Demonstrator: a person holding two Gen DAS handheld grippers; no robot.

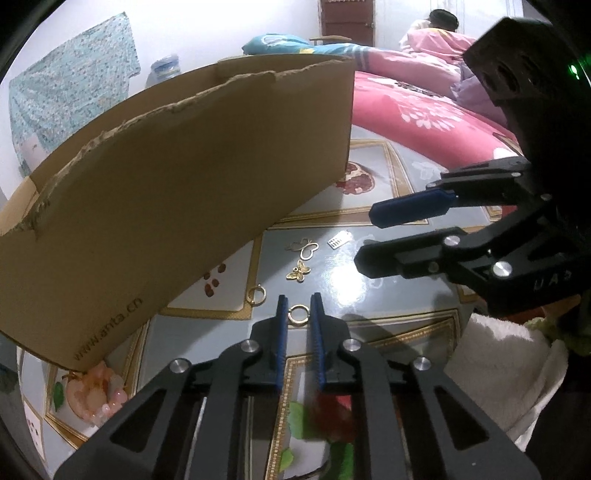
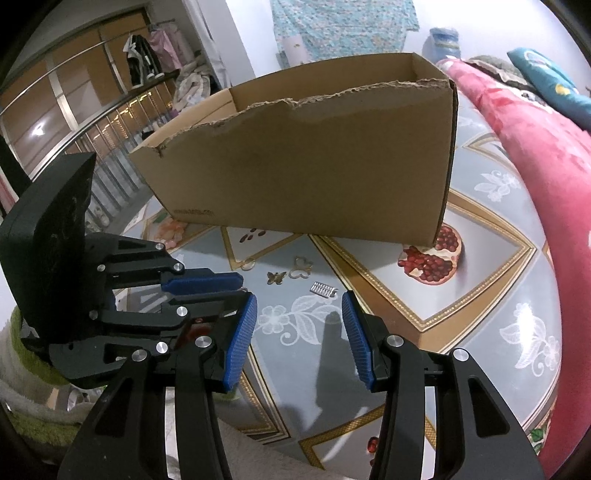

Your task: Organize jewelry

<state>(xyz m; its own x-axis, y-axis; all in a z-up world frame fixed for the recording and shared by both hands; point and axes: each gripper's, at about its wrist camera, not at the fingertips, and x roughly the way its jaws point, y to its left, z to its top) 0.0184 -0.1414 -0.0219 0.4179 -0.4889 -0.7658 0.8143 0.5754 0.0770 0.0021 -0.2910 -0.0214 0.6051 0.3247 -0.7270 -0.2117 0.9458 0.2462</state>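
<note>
Several small jewelry pieces lie on the glossy patterned table (image 1: pixel 369 295) in front of a cardboard box (image 1: pixel 166 184) (image 2: pixel 314 166). My left gripper (image 1: pixel 299 298) (image 2: pixel 242 290) points down with its jaws narrowly apart, and a gold ring (image 1: pixel 297 314) lies between the tips with a sliver of table beside it. Just past it are a gold hoop (image 1: pixel 256 295), a gold butterfly (image 1: pixel 298 271) (image 2: pixel 276 277), a butterfly outline charm (image 1: pixel 303 248) (image 2: pixel 301 267) and a silver rectangular pendant (image 1: pixel 338 240) (image 2: pixel 325 289). My right gripper (image 2: pixel 299 301) (image 1: pixel 365 238) hovers open and empty, just short of the pendant.
The box is open-topped with a torn front edge and blocks the far left of the table. A pink quilt (image 2: pixel 535 147) (image 1: pixel 424 110) borders the table's right side, with a person (image 1: pixel 443 22) sitting far back. A white towel (image 1: pixel 498 369) lies at the near right.
</note>
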